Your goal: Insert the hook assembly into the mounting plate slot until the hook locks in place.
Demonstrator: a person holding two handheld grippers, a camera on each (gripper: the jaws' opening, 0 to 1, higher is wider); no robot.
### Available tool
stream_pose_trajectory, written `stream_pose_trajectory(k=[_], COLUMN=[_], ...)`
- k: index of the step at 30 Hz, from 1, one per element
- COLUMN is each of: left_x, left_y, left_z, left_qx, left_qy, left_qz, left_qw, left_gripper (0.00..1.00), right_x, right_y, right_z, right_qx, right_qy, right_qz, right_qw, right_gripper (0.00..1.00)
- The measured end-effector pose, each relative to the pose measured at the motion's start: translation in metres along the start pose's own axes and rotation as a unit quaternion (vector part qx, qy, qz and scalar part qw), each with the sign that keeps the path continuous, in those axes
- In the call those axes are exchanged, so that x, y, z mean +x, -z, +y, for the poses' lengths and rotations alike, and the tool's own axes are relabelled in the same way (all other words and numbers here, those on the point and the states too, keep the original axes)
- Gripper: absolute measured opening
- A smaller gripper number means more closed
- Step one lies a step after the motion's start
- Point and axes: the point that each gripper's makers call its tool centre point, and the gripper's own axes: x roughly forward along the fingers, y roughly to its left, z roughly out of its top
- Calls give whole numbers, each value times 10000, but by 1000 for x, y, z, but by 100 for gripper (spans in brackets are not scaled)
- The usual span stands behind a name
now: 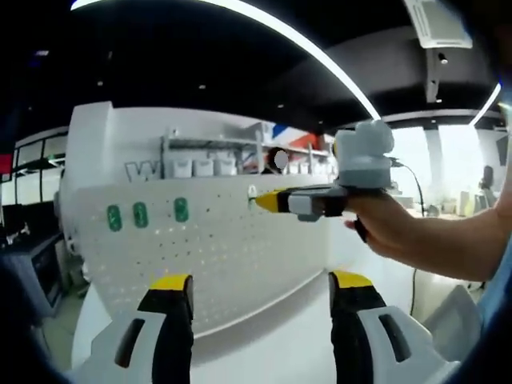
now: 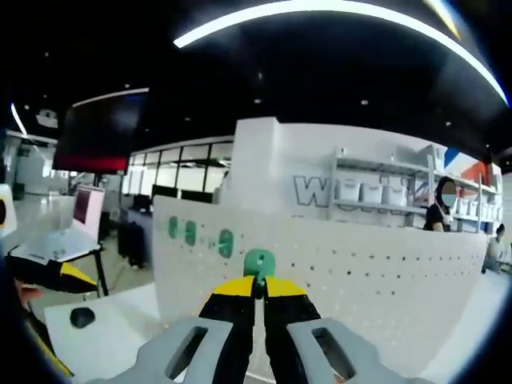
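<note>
A: Where's the hook right now?

B: In the right gripper view, the green hook (image 2: 258,262) sits pinched between the yellow tips of the right gripper (image 2: 258,290), whose jaws are pressed together on it. It is held up in front of the white pegboard (image 2: 360,280), near the board's upper edge. Whether it touches the board I can't tell.

A: And from the other side?

B: In the left gripper view the right gripper (image 1: 264,200) comes in from the right, held in a person's hand (image 1: 392,224), its yellow tips at the top edge of the pegboard (image 1: 232,248). The hook itself is too small to make out there.

A: What about the left gripper?

B: The left gripper (image 1: 262,282) has its jaws spread wide apart with nothing between them, pointing at the board from lower down.

A: Anything already on the board?

B: Three green hooks (image 1: 141,214) in a row near its upper left corner; they show in the right gripper view too (image 2: 190,233), to the left of the held one.

A: And around it?

B: The board stands on a white table (image 2: 112,328). Behind is a white wall with shelves (image 2: 376,188) carrying white bins, and a dark ceiling with long light strips (image 1: 320,56).
</note>
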Motion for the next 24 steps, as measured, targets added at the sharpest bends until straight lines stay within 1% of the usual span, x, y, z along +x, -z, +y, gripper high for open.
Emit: stream_pose_trajectory(k=[3, 12, 24], left_x=[-1, -3, -3], left_y=[2, 7, 10], left_z=[2, 8, 17], left_qx=[-19, -48, -75], left_qy=[-17, -51, -89], left_qz=[13, 52, 66], left_qw=[10000, 10000, 9999], left_gripper=[70, 70, 69], right_x=[10, 33, 56], right_y=[-3, 2, 8], right_z=[0, -9, -19], right_qx=[-9, -31, -80], right_qy=[49, 211, 369], right_qz=[-50, -33, 35], right_qw=[10000, 9998, 9993], right_gripper=[1, 1, 1])
